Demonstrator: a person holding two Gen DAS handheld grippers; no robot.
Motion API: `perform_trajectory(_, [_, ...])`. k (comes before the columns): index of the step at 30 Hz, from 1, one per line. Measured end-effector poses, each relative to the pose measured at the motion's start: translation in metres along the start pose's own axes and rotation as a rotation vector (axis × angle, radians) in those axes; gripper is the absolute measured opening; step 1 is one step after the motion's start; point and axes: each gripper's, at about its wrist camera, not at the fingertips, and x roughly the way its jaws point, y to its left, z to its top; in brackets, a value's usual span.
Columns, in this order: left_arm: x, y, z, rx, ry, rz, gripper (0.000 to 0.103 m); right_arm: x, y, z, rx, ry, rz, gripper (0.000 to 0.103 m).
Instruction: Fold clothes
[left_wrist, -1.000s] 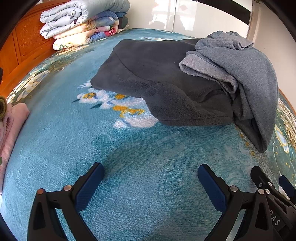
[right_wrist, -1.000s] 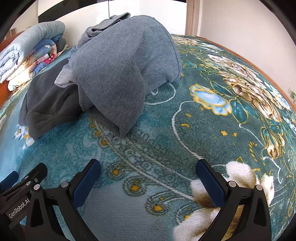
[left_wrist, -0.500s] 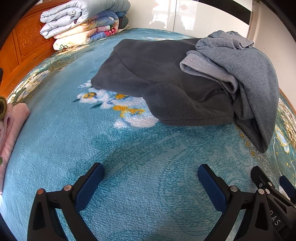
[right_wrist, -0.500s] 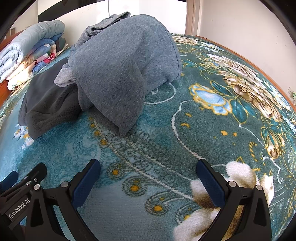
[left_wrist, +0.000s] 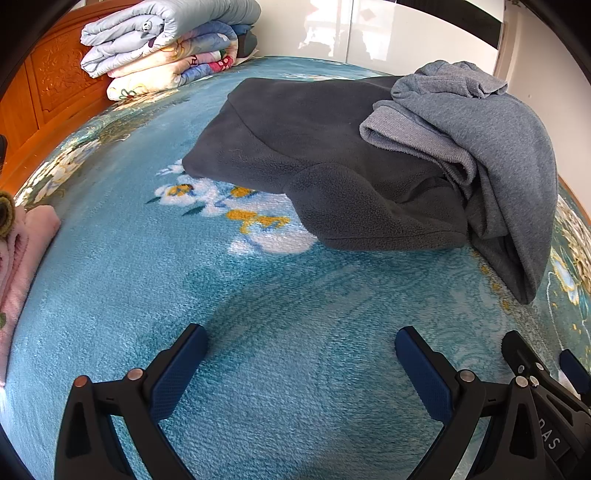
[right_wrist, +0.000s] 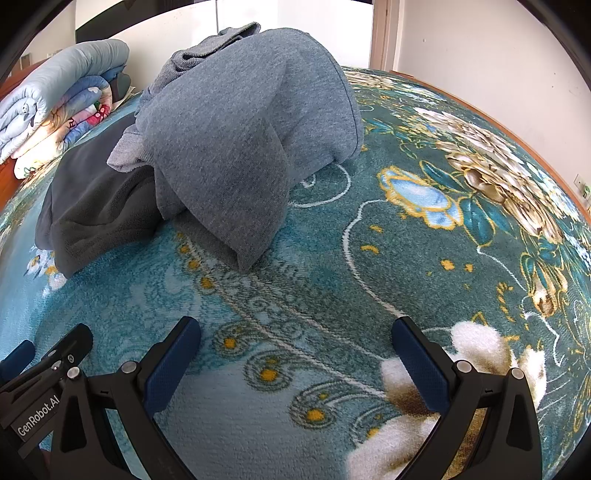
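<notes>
Left wrist view: left gripper (left_wrist: 299, 363) hovered over bare bedspread (left_wrist: 258, 295) near its front edge, fingers spread, grasping nothing. Right gripper (right_wrist: 295, 354) likewise spread and empty, just beside it. Grey hoodie (right_wrist: 240, 147) lay bunched toward the bed's middle, partly draped over a dark fleece (left_wrist: 314, 147). Both unfolded. Grippers probably held back and wide to approach a hem. Folded quilts (left_wrist: 166, 40) stacked at the headboard corner.

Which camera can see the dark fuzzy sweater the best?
The left wrist view. There the dark fleece garment spreads across the middle, with only its right side under the grey sweatshirt. The right wrist view shows just a dark corner poking out at the left, mostly hidden by the sweatshirt.
</notes>
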Motion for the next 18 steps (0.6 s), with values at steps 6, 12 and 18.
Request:
perform_trajectory(6, [0.0005,-0.0008,0.0003,0.000,0.001,0.000,0.103,0.0002,-0.0002,-0.0001,0.000,0.000,-0.001,0.103])
perform_trajectory(12, [0.0006,-0.0020,0.0010,0.001,0.001,0.000,0.103,0.0005,0.0000,0.0002,-0.001,0.001,-0.001,0.103])
perform_trajectory(18, [0.0003,-0.0027,0.0009,0.001,0.001,0.000,0.103,0.0011,-0.0001,0.0003,-0.001,0.001,-0.002,0.103])
